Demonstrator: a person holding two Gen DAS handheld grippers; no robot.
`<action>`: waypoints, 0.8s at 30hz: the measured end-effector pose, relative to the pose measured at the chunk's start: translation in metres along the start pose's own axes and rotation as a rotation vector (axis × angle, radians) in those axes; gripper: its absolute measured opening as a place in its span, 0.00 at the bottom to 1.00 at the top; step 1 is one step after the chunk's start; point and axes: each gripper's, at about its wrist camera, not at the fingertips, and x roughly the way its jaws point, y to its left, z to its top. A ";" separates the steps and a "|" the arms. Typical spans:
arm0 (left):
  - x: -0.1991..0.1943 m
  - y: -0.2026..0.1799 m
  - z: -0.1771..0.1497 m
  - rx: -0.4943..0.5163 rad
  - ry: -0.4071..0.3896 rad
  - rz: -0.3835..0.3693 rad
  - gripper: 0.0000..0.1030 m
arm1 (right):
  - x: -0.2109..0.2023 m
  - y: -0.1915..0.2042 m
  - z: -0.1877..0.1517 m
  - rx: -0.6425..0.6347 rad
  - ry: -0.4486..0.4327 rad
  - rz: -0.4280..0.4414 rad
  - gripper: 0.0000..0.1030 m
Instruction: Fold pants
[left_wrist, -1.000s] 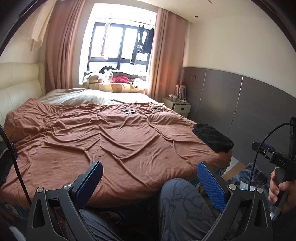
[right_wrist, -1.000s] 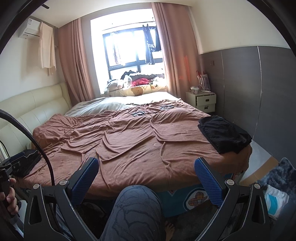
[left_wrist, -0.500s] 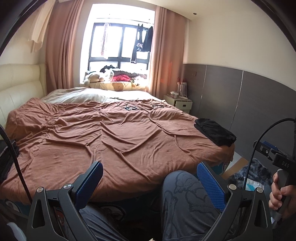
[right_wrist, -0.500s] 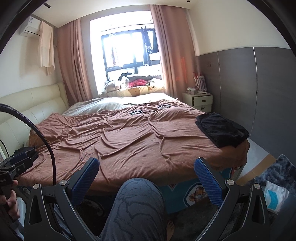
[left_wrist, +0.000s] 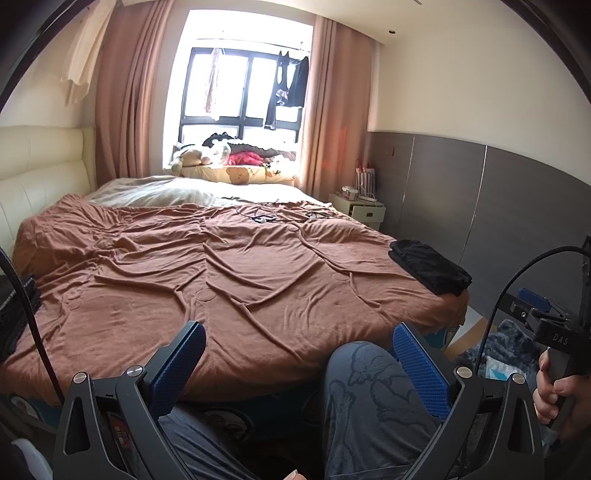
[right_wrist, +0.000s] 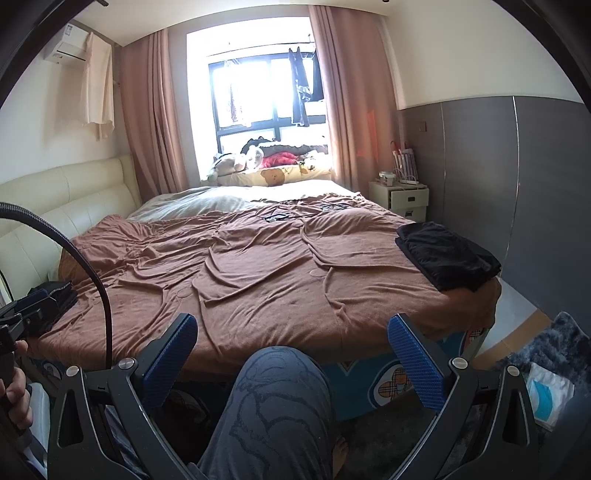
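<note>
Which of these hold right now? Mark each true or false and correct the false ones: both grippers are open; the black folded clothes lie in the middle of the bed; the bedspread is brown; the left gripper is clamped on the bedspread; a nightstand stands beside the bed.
1. Both grippers are open. True: the left gripper and the right gripper both have their fingers spread wide, with nothing between them.
2. The black folded clothes lie in the middle of the bed. False: they sit at the bed's near right corner.
3. The bedspread is brown. True.
4. The left gripper is clamped on the bedspread. False: it is open and holds nothing.
5. A nightstand stands beside the bed. True.
</note>
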 end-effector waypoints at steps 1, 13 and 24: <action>0.000 0.000 0.000 0.000 0.000 0.003 1.00 | -0.001 0.000 0.001 -0.002 0.001 -0.003 1.00; -0.001 0.000 -0.001 -0.004 -0.002 0.008 0.99 | -0.003 0.003 0.002 -0.004 0.002 0.000 1.00; -0.006 0.001 -0.003 -0.007 -0.010 0.031 1.00 | -0.003 0.001 0.001 -0.008 0.004 0.005 1.00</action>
